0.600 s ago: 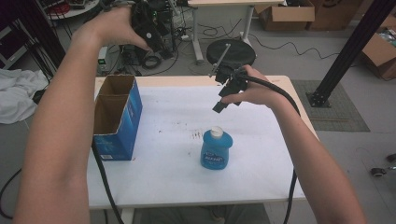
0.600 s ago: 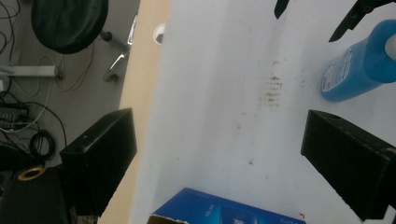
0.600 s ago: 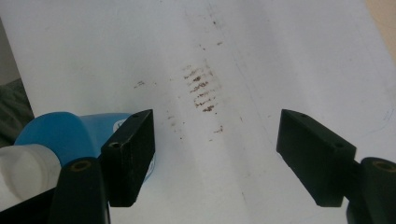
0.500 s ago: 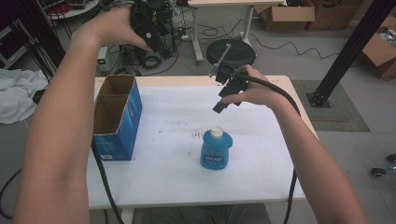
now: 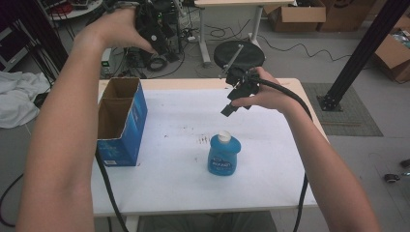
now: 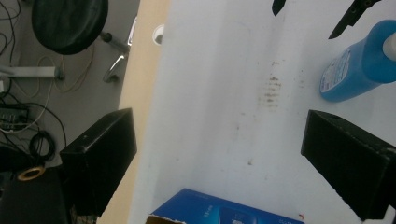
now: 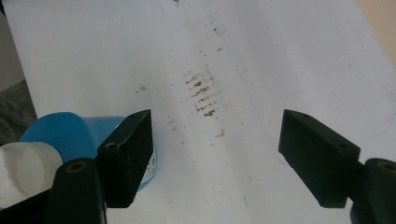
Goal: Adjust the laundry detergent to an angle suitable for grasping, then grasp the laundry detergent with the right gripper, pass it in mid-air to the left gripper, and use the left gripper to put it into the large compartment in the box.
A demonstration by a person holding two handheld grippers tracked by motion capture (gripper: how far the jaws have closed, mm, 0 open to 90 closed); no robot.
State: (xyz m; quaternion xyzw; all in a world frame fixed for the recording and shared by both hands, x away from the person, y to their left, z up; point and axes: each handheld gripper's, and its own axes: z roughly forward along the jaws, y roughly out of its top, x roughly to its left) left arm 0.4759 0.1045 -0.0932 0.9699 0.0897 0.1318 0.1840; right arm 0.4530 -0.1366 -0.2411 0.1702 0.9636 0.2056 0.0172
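**Both grippers raised, nothing held**

My right gripper (image 5: 231, 104) hangs over the white table (image 5: 179, 125), jaws wide apart and empty, the blue bottle (image 5: 223, 154) at its 6 o'clock. My left gripper (image 5: 152, 34), jaws wide and empty, is raised at 12 o'clock from the blue box (image 5: 121, 123).

Bottle (image 5: 223, 155) label, box (image 5: 118, 126) print: both illegible

Your left hand (image 5: 118, 26) lifts its black two-jaw left gripper (image 5: 153, 30) high and far forward, jaws spread wide. Your right hand (image 5: 269, 94) holds the black right gripper (image 5: 231, 106) lower, jaws wide apart and apparently angled downward.
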